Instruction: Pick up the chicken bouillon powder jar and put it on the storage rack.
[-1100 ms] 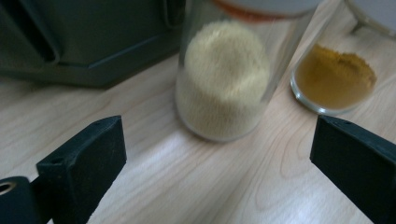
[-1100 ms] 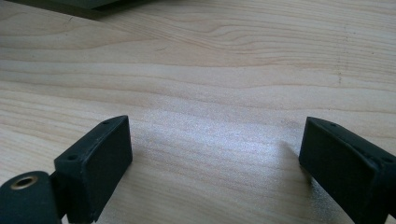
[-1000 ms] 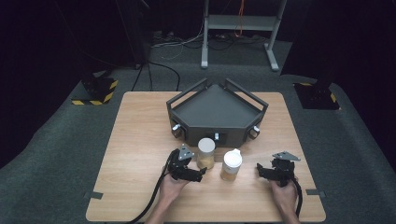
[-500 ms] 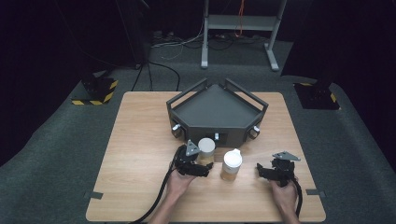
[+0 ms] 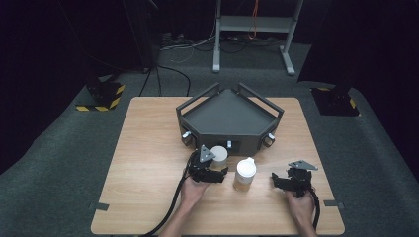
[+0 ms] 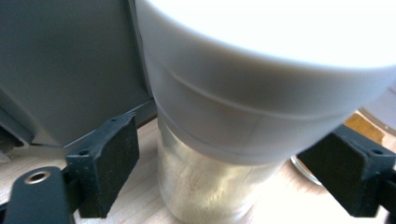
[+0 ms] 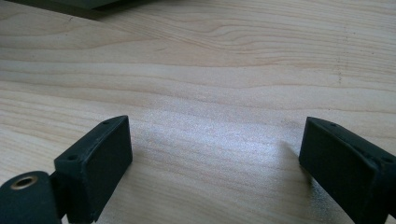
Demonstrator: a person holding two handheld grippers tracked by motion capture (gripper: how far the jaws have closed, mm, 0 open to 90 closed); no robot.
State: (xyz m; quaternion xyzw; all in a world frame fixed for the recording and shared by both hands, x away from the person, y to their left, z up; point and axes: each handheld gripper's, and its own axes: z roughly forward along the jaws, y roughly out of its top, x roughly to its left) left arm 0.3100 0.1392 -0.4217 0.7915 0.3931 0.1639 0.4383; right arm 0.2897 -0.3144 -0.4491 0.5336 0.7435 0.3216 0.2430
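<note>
The light wooden table (image 5: 148,148) bears a dark grey angular metal tray (image 5: 230,116) at twelve o'clock. Since a second ago, the left gripper (image 5: 213,170) has been brought round the white-capped clear jar (image 6: 219,140), jaws released and flanking it untouched; a grasp seems imminent. A second white-lidded bottle (image 5: 244,174) stands at its three o'clock. The right gripper (image 5: 281,181) is held released, empty.

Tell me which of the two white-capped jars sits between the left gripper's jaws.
The flat-lidded jar nearest the dark tray, between the open left gripper jaws. The spouted jar stands apart, rightward.
</note>
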